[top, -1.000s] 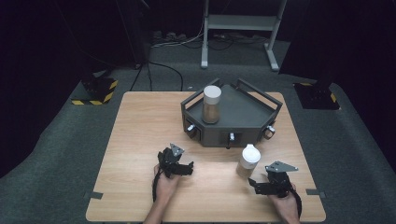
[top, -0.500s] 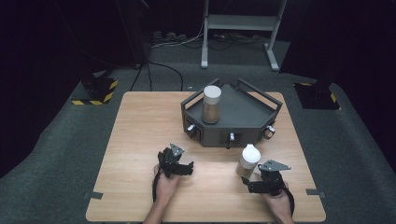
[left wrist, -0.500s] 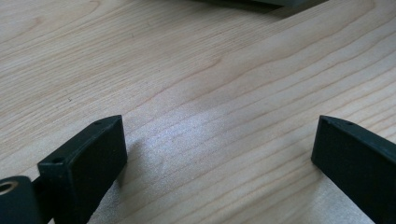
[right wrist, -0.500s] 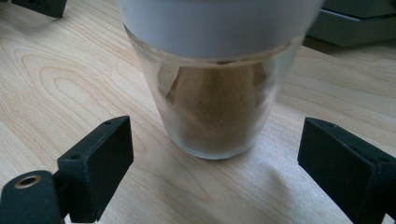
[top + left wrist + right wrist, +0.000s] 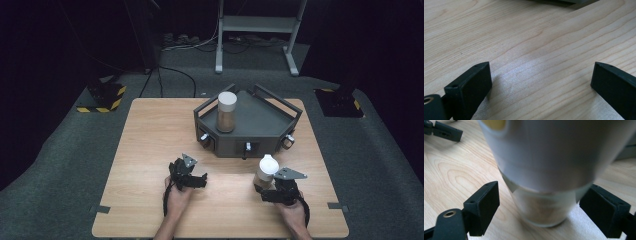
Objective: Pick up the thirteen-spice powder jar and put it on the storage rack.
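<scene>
R gripper (image 5: 272,192) has closed in on white-capped bottle (image 5: 265,171) since 1 s ago; was off to its right then. Bottle now between jaws, jaws apart, not yet touching glass; see R gripper view (image 5: 546,205). Judgement: grasp imminent.

L gripper (image 5: 192,181) unmoved, jaws wide, nothing between, resting low over table (image 5: 150,135).

Bottle upright near table's front-right, just in front of grey tray (image 5: 260,122). Tray holds 2nd jar (image 5: 226,111). Room: bare wood left and centre; right edge near, tray wall close ahead.

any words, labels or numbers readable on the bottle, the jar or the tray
None can be read. The white-capped clear bottle between the right gripper's open jaws bears a white band with no legible print; the white-lidded brown jar and dark grey tray show no text.
</scene>
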Motion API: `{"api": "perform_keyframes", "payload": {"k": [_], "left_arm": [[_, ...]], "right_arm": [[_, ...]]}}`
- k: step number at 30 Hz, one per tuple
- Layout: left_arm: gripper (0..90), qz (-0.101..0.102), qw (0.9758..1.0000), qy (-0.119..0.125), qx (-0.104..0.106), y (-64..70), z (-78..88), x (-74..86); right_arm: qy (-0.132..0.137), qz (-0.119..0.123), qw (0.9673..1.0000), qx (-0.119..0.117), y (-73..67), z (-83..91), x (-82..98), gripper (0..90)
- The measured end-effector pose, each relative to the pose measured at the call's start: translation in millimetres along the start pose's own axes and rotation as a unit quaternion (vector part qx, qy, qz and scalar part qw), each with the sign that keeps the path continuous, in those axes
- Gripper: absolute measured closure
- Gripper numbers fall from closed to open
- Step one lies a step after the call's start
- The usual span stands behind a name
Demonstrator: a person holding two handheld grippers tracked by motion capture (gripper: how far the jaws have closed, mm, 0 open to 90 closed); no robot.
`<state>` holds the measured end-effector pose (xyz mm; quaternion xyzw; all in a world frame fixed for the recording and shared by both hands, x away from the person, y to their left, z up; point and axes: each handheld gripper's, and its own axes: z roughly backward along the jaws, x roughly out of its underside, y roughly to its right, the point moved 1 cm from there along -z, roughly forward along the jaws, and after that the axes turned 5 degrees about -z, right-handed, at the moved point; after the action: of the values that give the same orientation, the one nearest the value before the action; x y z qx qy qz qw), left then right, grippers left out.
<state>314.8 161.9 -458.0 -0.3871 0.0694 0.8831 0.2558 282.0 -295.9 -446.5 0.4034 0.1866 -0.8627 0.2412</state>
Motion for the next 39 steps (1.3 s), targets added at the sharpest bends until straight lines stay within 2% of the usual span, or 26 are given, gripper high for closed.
{"api": "perform_keyframes", "payload": {"k": [10, 19, 39], "left_arm": [[3.3, 0.000, 1.0000, 0.000, 0.000, 0.0, 0.0, 0.0], [3.3, 0.000, 1.0000, 0.000, 0.000, 0.0, 0.0, 0.0], [3.3, 0.000, 1.0000, 0.000, 0.000, -0.1, 0.0, 0.0]], "right_arm": [[0.015, -0.011, 0.9998, -0.002, 0.4, -5.5, -4.2, 20.4], [0.018, -0.014, 0.9997, 0.003, 0.2, -7.3, -4.5, 25.2], [0.020, -0.005, 0.9998, 0.005, 0.1, -8.3, -4.5, 28.8]]}}
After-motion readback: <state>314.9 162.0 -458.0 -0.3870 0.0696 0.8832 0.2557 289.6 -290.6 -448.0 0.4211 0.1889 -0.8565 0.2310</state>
